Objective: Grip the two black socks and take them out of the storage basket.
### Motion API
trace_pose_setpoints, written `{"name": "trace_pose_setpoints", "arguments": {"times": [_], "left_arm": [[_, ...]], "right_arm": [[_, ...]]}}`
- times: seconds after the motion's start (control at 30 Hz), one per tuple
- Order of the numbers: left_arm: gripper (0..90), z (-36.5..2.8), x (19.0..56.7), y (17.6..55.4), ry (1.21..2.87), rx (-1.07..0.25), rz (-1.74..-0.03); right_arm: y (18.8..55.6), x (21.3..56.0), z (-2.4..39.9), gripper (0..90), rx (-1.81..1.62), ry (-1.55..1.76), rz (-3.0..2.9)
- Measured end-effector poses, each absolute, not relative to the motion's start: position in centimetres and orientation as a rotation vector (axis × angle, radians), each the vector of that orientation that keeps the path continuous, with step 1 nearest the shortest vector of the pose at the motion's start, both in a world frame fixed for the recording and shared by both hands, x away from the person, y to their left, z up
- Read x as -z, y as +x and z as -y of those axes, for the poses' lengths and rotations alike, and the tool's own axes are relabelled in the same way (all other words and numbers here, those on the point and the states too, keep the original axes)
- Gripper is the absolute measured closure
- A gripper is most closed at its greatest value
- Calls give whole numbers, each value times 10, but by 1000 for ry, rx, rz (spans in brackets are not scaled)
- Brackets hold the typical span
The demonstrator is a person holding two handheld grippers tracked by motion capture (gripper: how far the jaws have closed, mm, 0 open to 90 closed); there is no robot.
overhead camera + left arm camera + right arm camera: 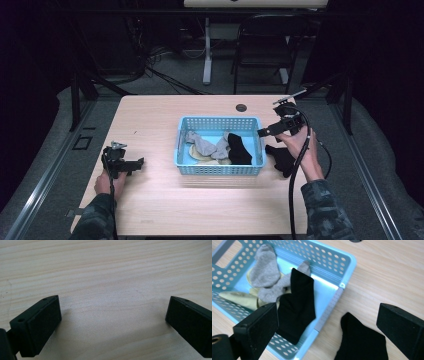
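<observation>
Your left gripper (131, 165) sits parked on the bare table (105, 272), jaws spread wide and empty (just waiting its turn, I'd guess). Over at the blue basket (218, 169), your right gripper (264, 132) hangs with jaws wide and empty above one black sock (297, 307) lying inside. Its partner sock (359, 340) lies on the table just outside, probably next.

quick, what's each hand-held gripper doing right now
Left hand-held gripper: open, holding nothing, over the bare table.
Right hand-held gripper: open, holding nothing, above the basket edge.
</observation>
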State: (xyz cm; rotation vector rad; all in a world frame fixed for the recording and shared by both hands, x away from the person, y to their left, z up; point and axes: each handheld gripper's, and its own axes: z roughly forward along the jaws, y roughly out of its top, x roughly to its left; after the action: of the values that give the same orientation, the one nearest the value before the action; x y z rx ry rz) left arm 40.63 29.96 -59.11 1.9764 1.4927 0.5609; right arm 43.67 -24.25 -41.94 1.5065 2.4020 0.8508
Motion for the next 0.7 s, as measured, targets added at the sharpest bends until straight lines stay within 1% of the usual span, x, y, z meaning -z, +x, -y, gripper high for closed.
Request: {"name": "trace_pose_setpoints", "arguments": {"times": [0.43, 0.7], "left_arm": [[3, -300, 591, 406, 1977, -561, -1493], [3, -300, 591, 406, 1976, -561, -1493]], "right_arm": [[448, 418, 208, 36, -820, 1436, -2477], [460, 426, 185, 27, -782, 1415, -2544]]}}
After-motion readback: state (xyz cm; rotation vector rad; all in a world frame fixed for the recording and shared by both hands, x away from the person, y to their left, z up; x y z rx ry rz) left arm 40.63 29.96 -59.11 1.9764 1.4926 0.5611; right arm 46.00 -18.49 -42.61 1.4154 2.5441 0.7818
